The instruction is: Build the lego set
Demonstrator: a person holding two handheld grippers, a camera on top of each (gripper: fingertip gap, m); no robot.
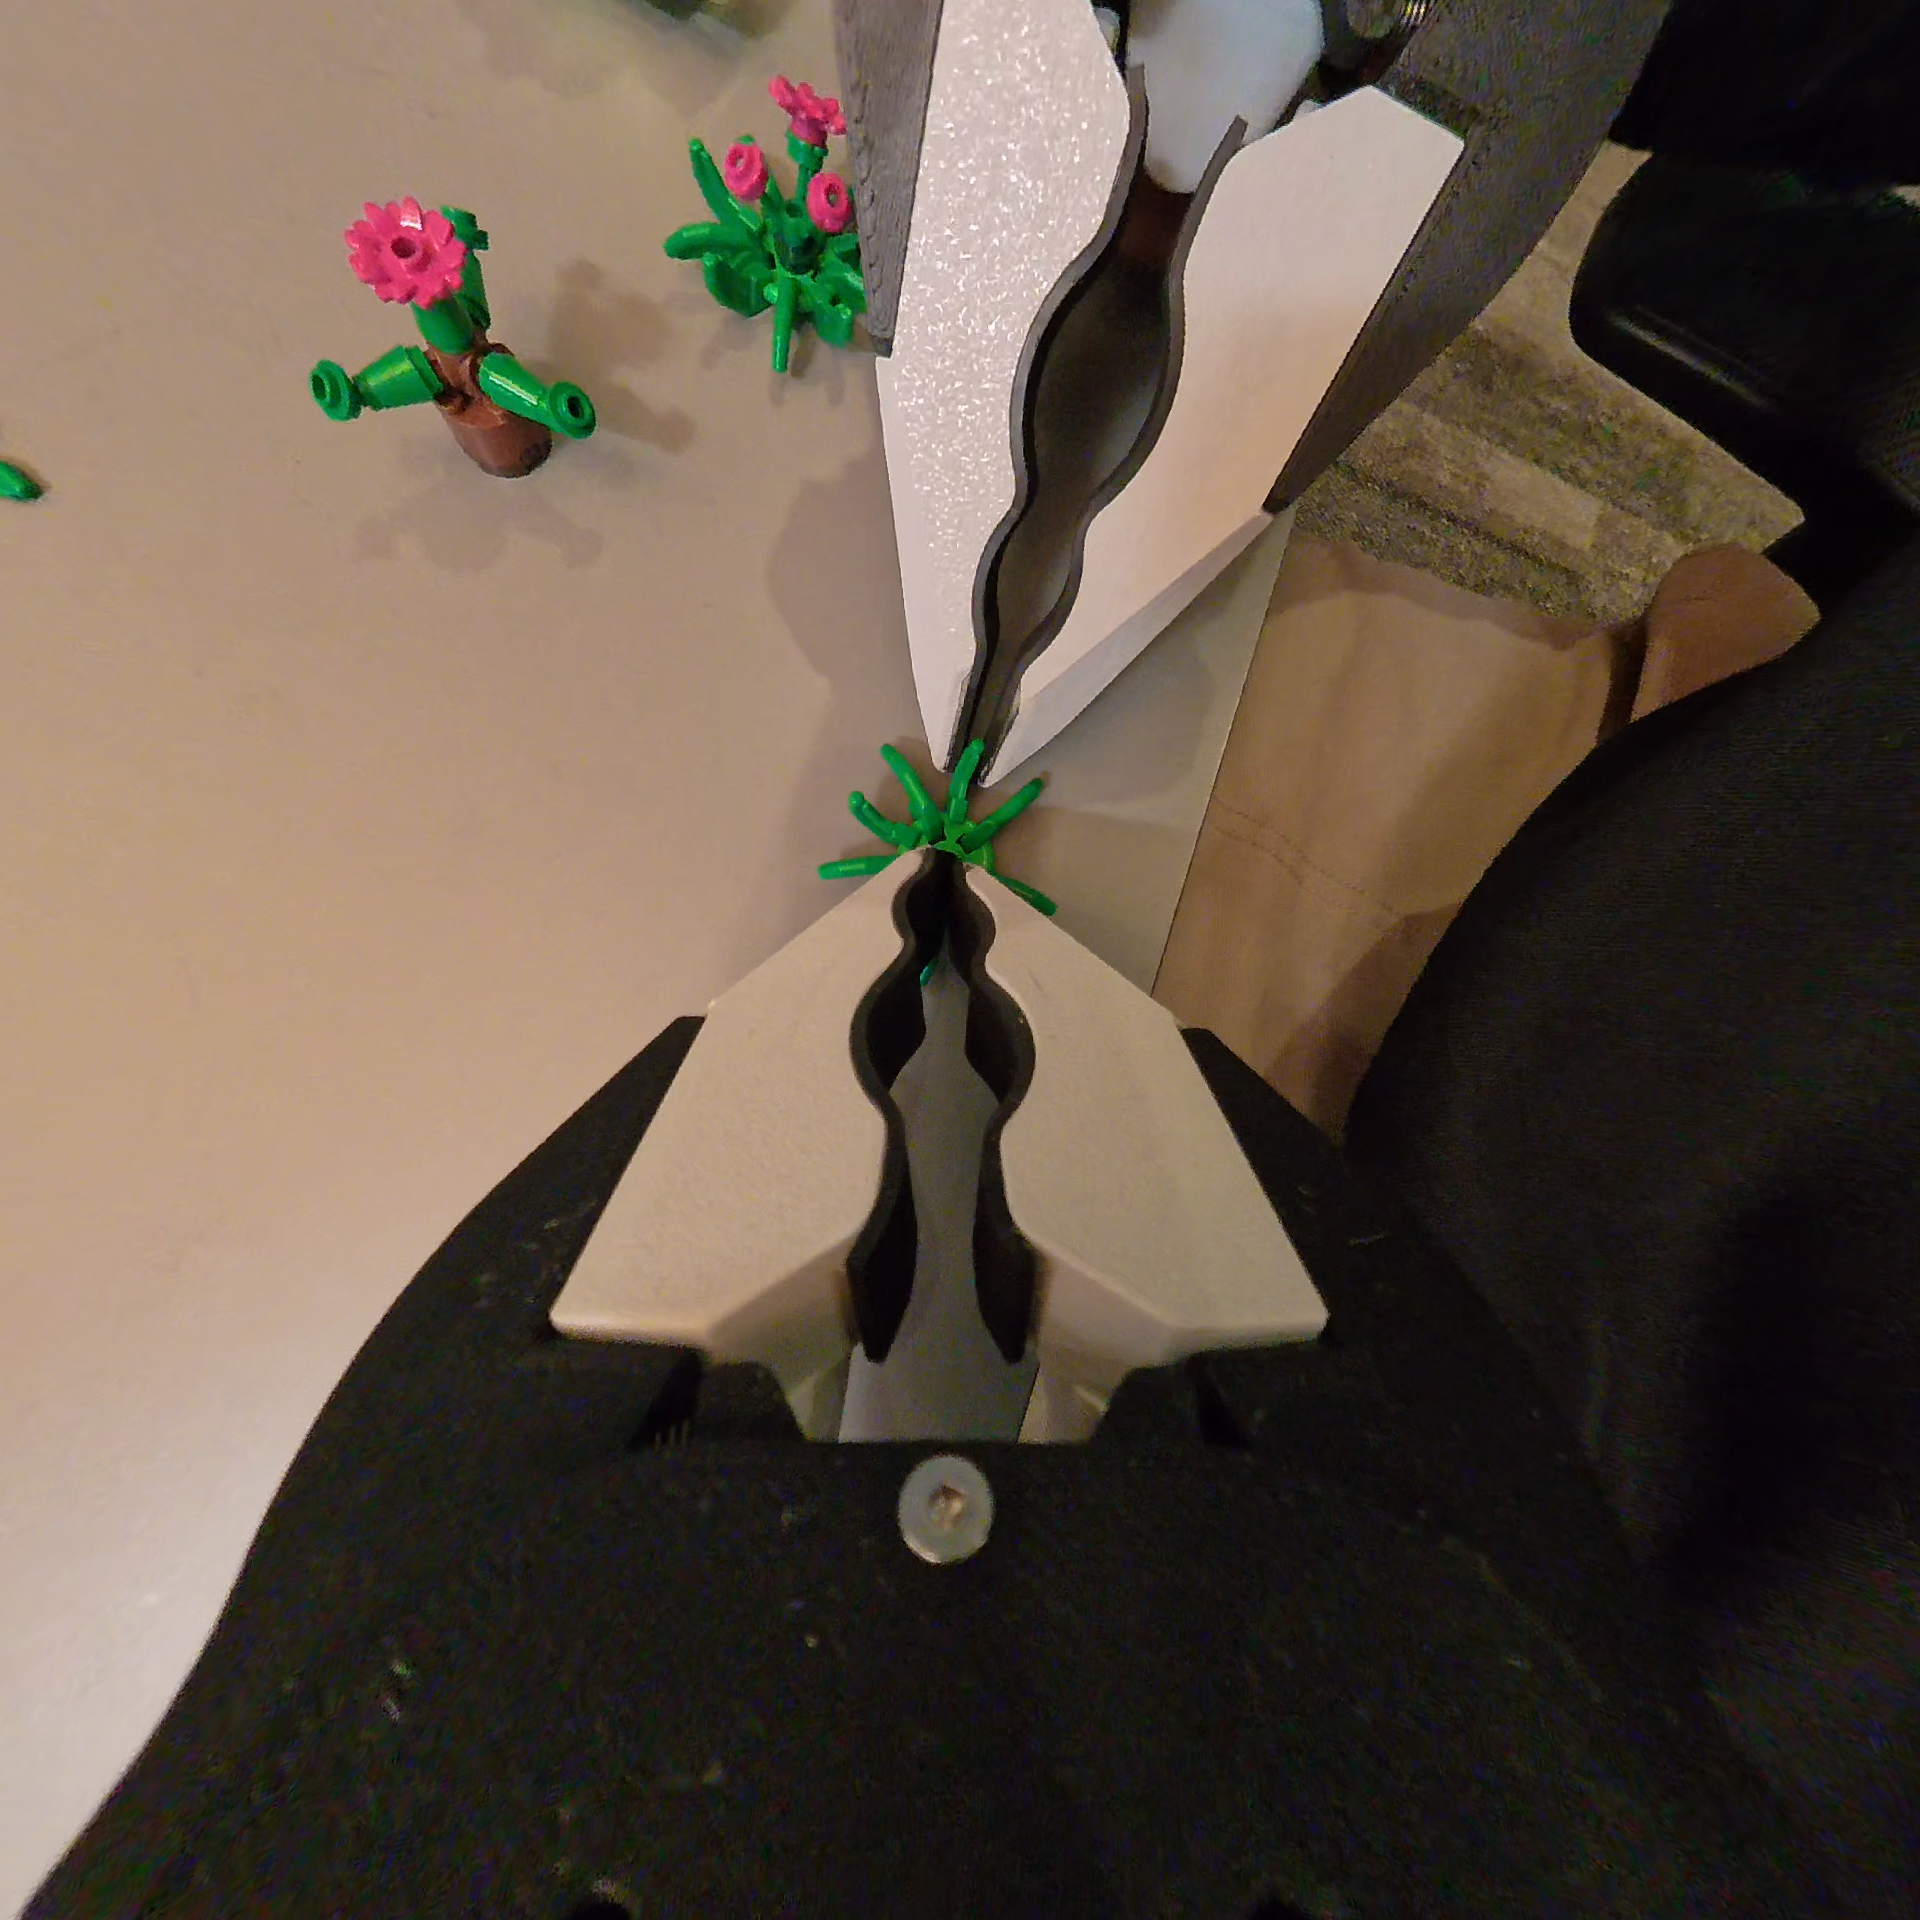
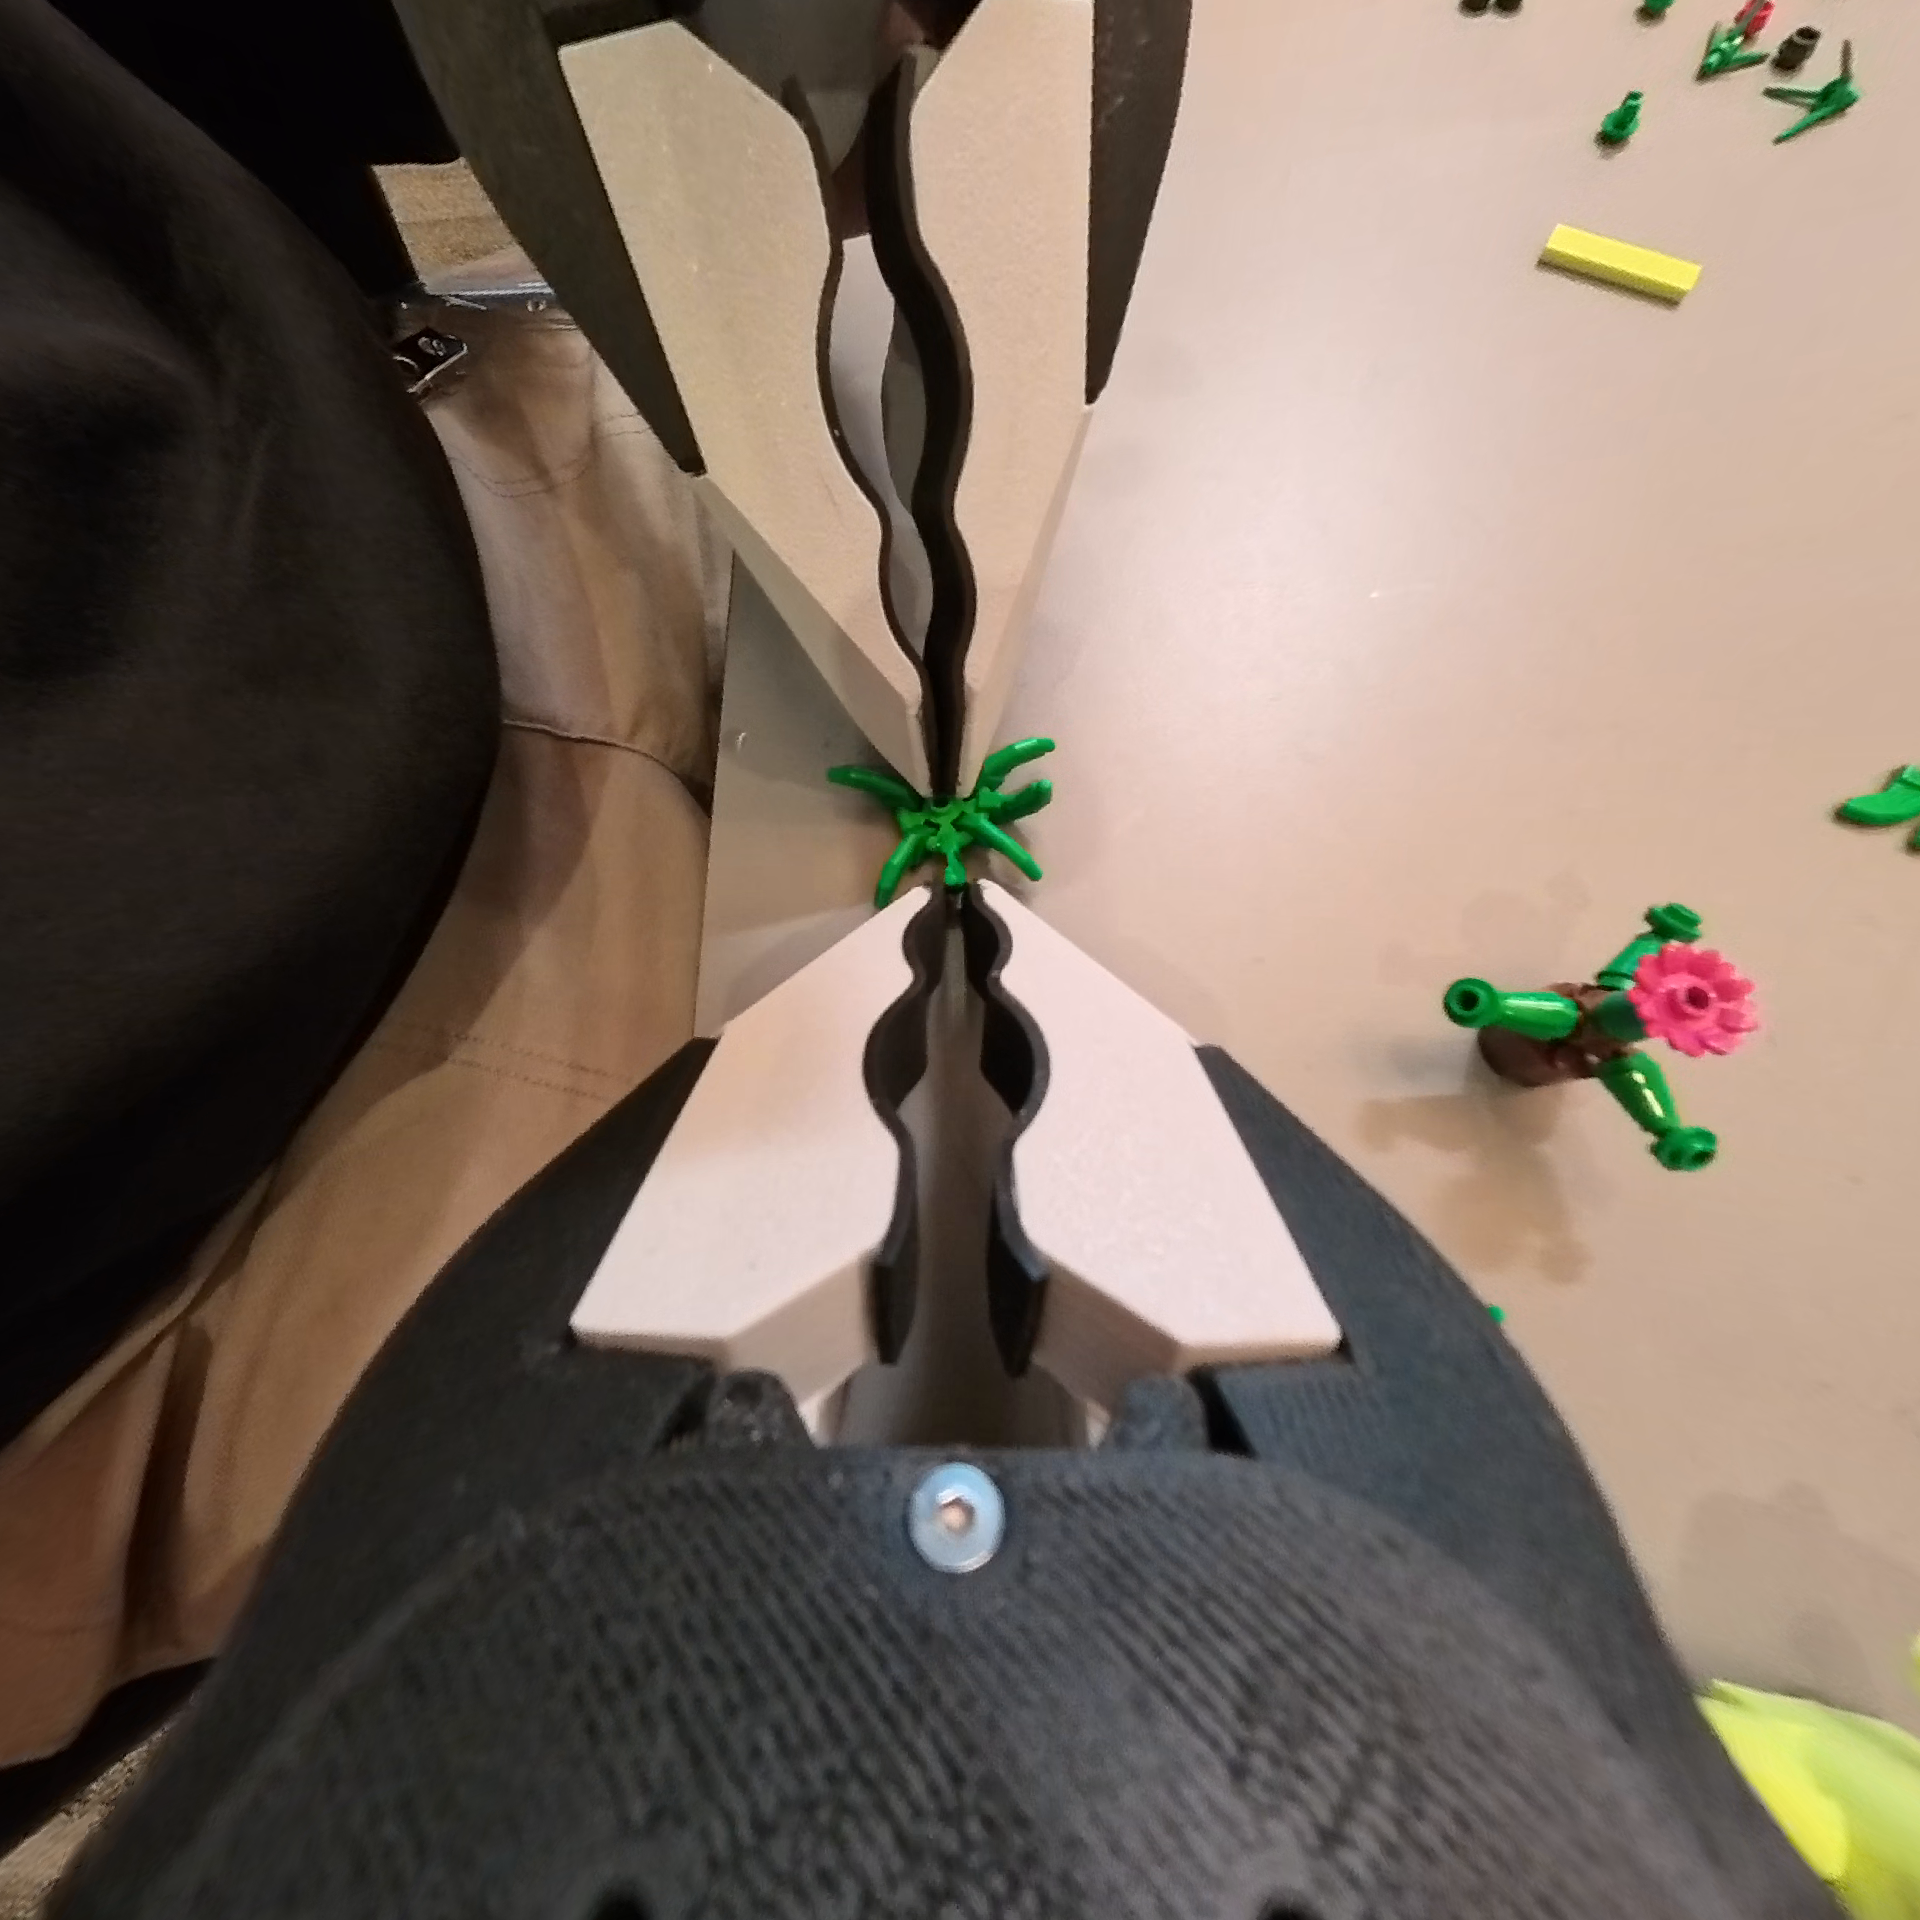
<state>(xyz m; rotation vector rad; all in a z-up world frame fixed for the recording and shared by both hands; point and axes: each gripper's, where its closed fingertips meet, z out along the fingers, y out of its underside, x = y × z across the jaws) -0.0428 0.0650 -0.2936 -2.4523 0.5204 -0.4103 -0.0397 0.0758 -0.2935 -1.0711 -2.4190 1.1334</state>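
Observation:
A small green leafy lego piece (image 1: 940, 826) with several curved spikes is held in the air over the table's near edge. My left gripper (image 1: 945, 871) is shut on it from below in the left wrist view. My right gripper (image 1: 971, 764) comes in from above and pinches it from the opposite side. In the right wrist view my right gripper (image 2: 951, 894) is shut on the same piece (image 2: 951, 821), and the left gripper (image 2: 940, 769) meets it tip to tip. I cannot tell whether it is one piece or two pressed together.
On the beige table (image 1: 312, 831) stand a pink flower on a brown stem with green cones (image 1: 447, 343) and a green plant with three pink blossoms (image 1: 779, 229). A yellow brick (image 2: 1619, 265) and loose green parts (image 2: 1808, 94) lie farther off. A person's tan trousers (image 2: 540, 935) are beside the edge.

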